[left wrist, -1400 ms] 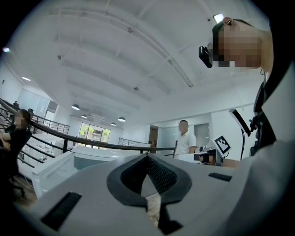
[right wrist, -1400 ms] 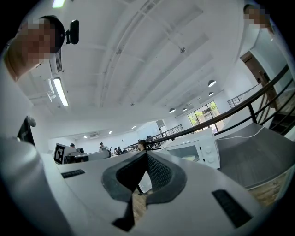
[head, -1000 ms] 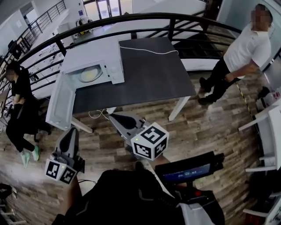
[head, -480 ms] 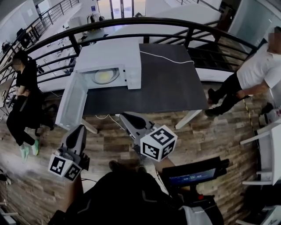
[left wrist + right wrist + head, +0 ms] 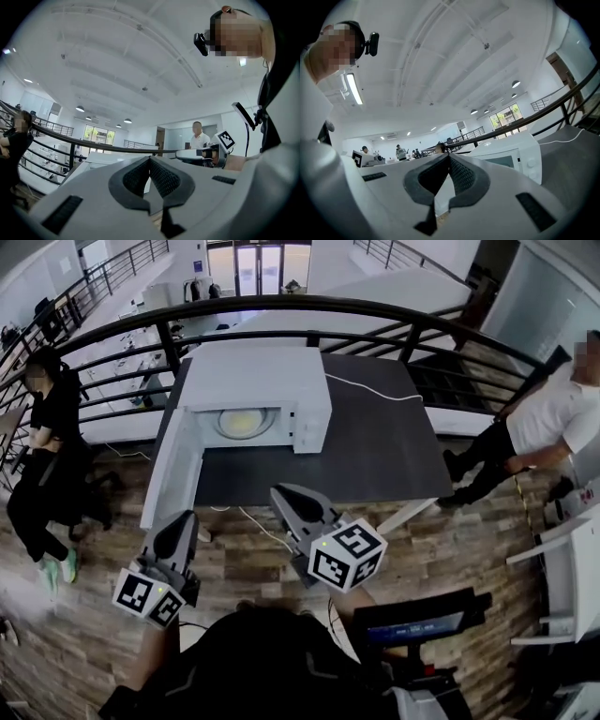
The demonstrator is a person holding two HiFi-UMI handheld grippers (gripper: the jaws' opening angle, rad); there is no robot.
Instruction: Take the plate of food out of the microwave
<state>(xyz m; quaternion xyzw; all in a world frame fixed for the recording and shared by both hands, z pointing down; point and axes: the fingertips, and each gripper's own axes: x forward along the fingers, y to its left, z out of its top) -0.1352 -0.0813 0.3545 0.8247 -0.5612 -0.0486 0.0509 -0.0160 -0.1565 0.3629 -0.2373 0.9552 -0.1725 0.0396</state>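
**A:** is anything blocking the way into the microwave (image 5: 300, 367)?

**B:** nah, the door (image 5: 173, 479) is hanging wide open on the left, so the mouth is facing straight out and the strip of table (image 5: 375, 456) in front of it is lying open. The door's hogging the left side though, sticking out past the table edge. On the right a white cable (image 5: 370, 390) is trailing across the back of the tabletop, and the railing (image 5: 394, 310) is curving close behind everything.
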